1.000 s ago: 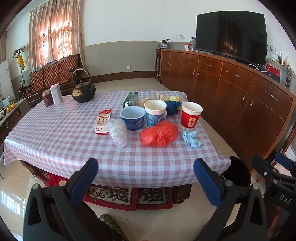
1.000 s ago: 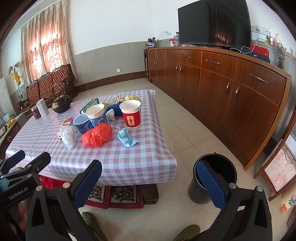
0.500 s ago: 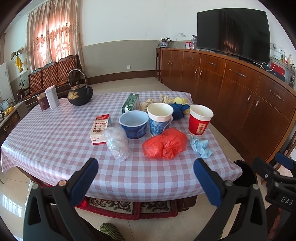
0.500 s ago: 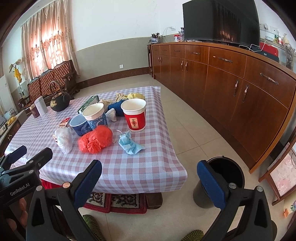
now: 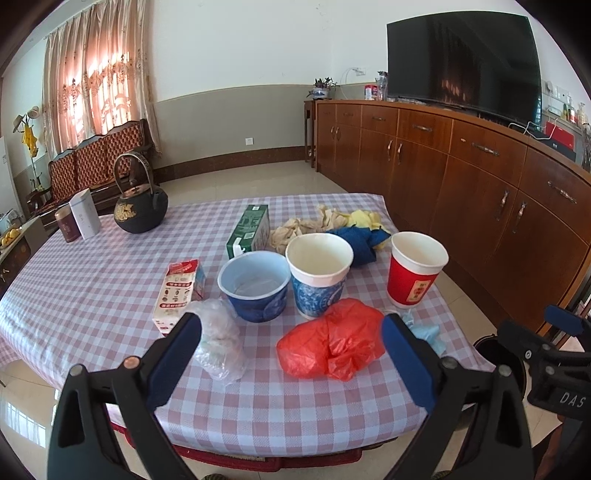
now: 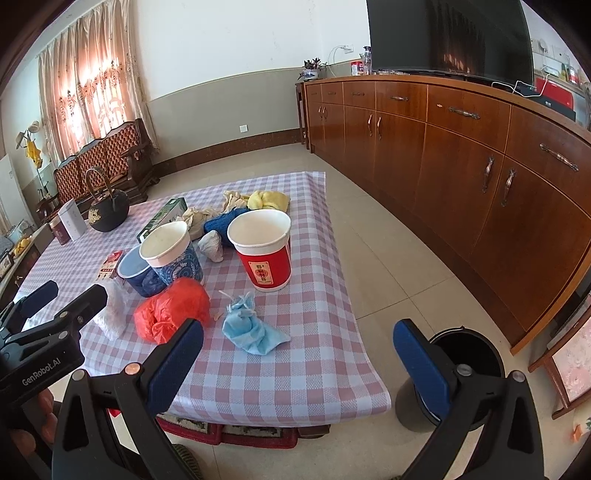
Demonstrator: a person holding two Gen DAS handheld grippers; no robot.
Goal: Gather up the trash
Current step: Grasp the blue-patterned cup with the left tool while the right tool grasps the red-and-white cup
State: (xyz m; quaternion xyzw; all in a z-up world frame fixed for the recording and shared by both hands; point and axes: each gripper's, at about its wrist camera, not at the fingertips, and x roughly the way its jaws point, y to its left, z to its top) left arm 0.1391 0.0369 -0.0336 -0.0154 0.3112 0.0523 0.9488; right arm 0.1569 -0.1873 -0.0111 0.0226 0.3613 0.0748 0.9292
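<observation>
Now both grippers, left gripper (image 5: 291,343) and right gripper (image 6: 297,345), have closed in on the desk (image 5: 92,280). Jaws wide, empty. Red bag (image 5: 332,345) looks likeliest next for the bin (image 6: 469,354).

Light source: daylight comes through the pink curtains (image 5: 96,77) at the far left, which glow almost blown out.
Overall level: bright and even; the white wall (image 5: 258,44) looks clean, colours stay true.
Shadows: soft and short under the cups on the checked tablecloth (image 5: 92,280); nothing hard-edged.
Glare: the floor tiles (image 5: 22,410) mirror the window at lower left; the dark television (image 6: 450,33) carries a faint orange reflection.
Distortion: strong fisheye bend; the wooden cabinet (image 6: 480,155) curves, and black vignette fills the corners.
Focus: sharp across the table; the blue gripper pads (image 6: 177,365) up close look slightly soft.
</observation>
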